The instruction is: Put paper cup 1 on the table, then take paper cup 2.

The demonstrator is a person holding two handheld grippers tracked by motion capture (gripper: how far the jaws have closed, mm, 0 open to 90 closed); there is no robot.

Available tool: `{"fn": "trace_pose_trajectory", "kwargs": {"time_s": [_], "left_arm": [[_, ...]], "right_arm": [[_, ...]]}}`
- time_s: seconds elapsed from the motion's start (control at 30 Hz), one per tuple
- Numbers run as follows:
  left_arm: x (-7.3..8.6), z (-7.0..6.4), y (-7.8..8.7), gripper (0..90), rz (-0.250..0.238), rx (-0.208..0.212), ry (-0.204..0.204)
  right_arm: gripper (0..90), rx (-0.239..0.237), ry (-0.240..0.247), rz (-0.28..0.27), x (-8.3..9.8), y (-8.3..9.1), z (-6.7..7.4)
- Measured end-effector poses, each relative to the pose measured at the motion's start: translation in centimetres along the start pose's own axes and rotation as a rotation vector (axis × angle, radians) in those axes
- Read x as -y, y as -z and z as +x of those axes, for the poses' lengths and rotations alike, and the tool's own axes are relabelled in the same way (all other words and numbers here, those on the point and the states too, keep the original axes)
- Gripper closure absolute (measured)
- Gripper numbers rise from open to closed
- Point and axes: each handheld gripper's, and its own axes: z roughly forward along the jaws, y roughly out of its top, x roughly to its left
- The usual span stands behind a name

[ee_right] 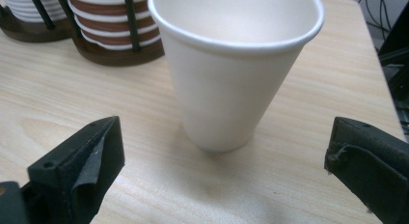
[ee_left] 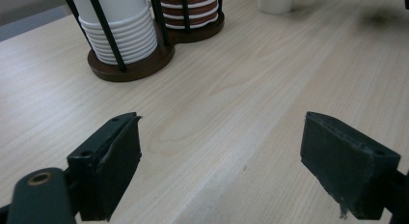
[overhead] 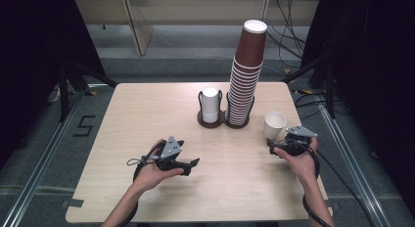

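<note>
A single white paper cup (overhead: 274, 124) (ee_right: 231, 74) stands upright on the wooden table (overhead: 147, 114), right of a dark double cup holder (overhead: 215, 120). That holder carries a short stack of white cups (overhead: 210, 104) (ee_left: 120, 31) and a tall stack of brown cups (overhead: 247, 75) (ee_right: 111, 21). My right gripper (overhead: 278, 146) (ee_right: 222, 175) is open just in front of the lone cup, its jaws wide on either side and apart from it. Low over the table's near-left part, my left gripper (overhead: 191, 166) (ee_left: 222, 171) is open with nothing between its jaws, pointing toward the holder.
The table's right edge (overhead: 308, 134) runs close behind the right hand. Cables (overhead: 293, 41) lie on the floor beyond the far right corner. Bare wood (ee_left: 231, 89) stretches between the left gripper and the holder.
</note>
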Motion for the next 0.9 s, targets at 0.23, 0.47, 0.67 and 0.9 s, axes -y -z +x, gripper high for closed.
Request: {"fn": "trace_pose_trajectory", "kwargs": {"time_s": [0.23,0.47,0.67,0.9], "left_arm": [[-0.6,0.4,0.3,14.1,-0.045,-0.003,0.034],[-1.7,0.9,0.2,14.2,-0.082,0.001,0.049],[-3.8,1.4,-0.4,14.3,-0.114,-0.004,0.059],[-7.9,2.2,-1.8,12.8,-0.180,-0.002,0.035]], "right_arm": [[0.7,0.008,0.050,-0.051,-1.0,1.5,-0.2],[0.7,0.024,0.060,-0.097,-2.9,2.7,0.4],[0.7,0.018,0.088,-0.153,-5.2,3.5,1.1],[0.7,-0.001,0.108,-0.205,-8.1,4.0,1.9]]}}
